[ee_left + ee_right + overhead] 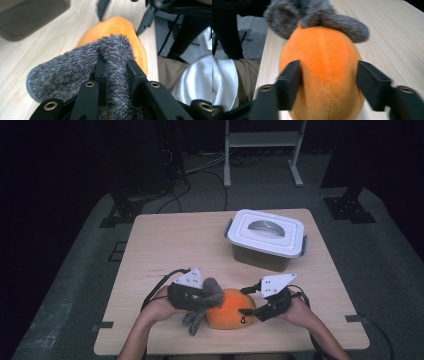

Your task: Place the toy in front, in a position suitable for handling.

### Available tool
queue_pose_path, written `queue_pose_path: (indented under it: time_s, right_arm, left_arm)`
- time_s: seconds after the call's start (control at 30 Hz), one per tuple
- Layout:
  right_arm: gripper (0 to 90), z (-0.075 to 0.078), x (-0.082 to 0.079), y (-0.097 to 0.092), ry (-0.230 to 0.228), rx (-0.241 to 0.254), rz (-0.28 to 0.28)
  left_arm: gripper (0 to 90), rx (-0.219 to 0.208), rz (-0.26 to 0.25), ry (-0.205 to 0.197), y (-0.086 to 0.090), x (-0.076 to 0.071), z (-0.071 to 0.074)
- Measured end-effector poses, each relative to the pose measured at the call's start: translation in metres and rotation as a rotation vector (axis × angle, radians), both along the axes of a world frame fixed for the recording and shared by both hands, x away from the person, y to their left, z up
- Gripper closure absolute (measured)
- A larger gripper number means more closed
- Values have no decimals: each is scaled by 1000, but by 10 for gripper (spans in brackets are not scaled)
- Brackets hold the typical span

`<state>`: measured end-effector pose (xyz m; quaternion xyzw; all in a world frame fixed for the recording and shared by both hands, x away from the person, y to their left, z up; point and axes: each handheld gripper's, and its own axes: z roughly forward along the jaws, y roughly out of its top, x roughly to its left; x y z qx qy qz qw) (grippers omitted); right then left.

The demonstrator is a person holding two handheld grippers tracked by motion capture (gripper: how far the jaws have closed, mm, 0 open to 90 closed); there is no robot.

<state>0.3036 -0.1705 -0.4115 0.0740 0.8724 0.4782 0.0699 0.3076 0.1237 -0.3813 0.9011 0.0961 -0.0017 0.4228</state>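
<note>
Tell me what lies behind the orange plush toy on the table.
A lidded storage box stands behind the orange plush toy on bare table. Its white lid hides the inside.

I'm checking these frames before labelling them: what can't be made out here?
- Container contents: high view, hidden by its white lid.
- Orange plush toy underside and near end: right gripper view, cut off by the bottom edge.
- Grey fuzzy part base: left gripper view, hidden between the left gripper jaws.
</note>
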Motion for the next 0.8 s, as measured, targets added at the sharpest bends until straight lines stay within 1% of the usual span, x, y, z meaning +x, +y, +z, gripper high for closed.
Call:
queue_pose_path:
  time_s: [0.07,0.13,0.17,0.2,0.23,0.27,0.33,0.4,0.5,0.6,0.67,0.7,0.77,0.8]
  right_arm:
    - [298,-1,2,-2,19,4,-6]
    - [300,-5,3,0,38,-10,0]
    - [318,-7,4,2,53,-9,4]
    - [353,-8,4,3,57,-8,1]
    - [404,-8,4,3,61,-10,-2]
    - [463,-8,4,3,56,-9,-10]
    - [536,-9,3,3,32,-3,-15]
    - [573,-7,1,4,1,-1,-29]
    - [582,-4,-3,8,-27,-1,-40]
    - [581,-1,-6,13,-53,-6,-40]
    - [581,0,-7,14,-61,-9,-35]
    - [581,0,-7,14,-64,-13,-33]
    - [586,0,-7,13,-65,-20,-36]
    - [591,-1,-6,10,-64,-20,-38]
  left_arm:
    - [736,8,-9,7,2,-1,0]
    - [736,15,-7,8,2,-1,1]
    - [735,19,-6,4,2,-1,1]
    - [734,20,1,2,2,-1,1]
    - [734,21,9,0,1,0,2]
    - [733,21,16,-3,-1,0,3]
    - [734,28,10,-18,-5,1,7]
    - [734,36,6,-30,-10,1,11]
    - [734,52,-17,-52,-21,2,18]
    - [734,52,-43,-67,-33,1,24]
    - [733,55,-64,-77,-41,-1,26]
    - [734,65,-69,-85,-44,-1,27]
    - [734,78,-68,-94,-47,0,27]
    - [734,77,-64,-93,-46,1,27]
